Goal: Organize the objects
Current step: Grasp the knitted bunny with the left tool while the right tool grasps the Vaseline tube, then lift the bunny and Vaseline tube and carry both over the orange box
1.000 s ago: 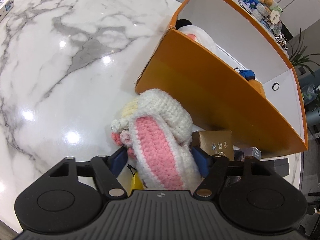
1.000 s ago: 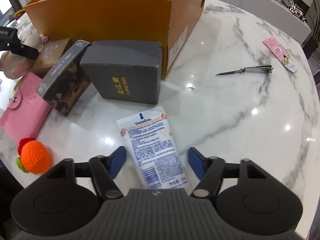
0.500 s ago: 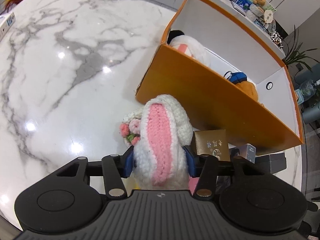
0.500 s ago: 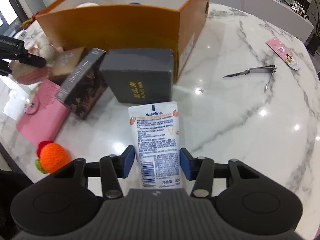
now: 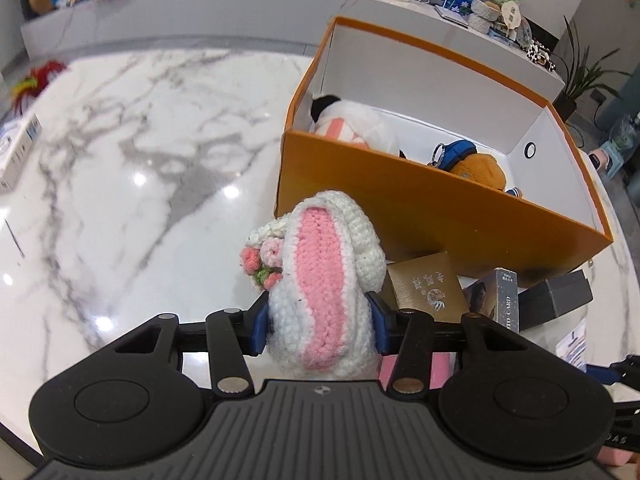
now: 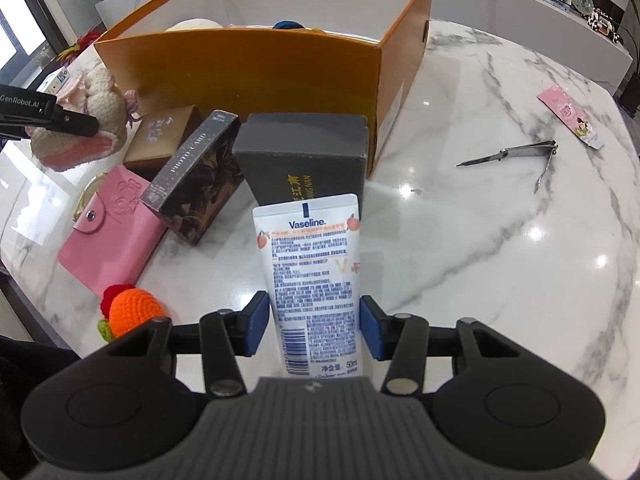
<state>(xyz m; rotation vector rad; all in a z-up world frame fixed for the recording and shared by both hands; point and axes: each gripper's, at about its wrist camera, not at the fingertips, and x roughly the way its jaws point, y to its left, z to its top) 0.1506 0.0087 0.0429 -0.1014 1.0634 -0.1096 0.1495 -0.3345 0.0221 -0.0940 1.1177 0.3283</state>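
My left gripper (image 5: 318, 326) is shut on a white and pink crocheted bunny (image 5: 320, 276) and holds it above the marble table, just in front of the orange box (image 5: 420, 208). The bunny also shows in the right wrist view (image 6: 86, 128). The box holds a white plush (image 5: 352, 124) and a brown plush with a blue keyring (image 5: 476, 164). My right gripper (image 6: 314, 326) is shut on a white Vaseline tube (image 6: 316, 276), lifted off the table in front of the orange box (image 6: 256, 68).
In front of the box lie a gold box (image 6: 164, 136), a dark photo-card box (image 6: 196, 176), a grey box (image 6: 304, 160), a pink card wallet (image 6: 110, 228) and an orange crocheted fruit (image 6: 132, 310). Nail clippers (image 6: 516, 156) and a pink card (image 6: 570, 114) lie to the right.
Both grippers closed on their objects, the left on the bunny and the right on the tube. Both have since lifted them and moved nearer the orange box.
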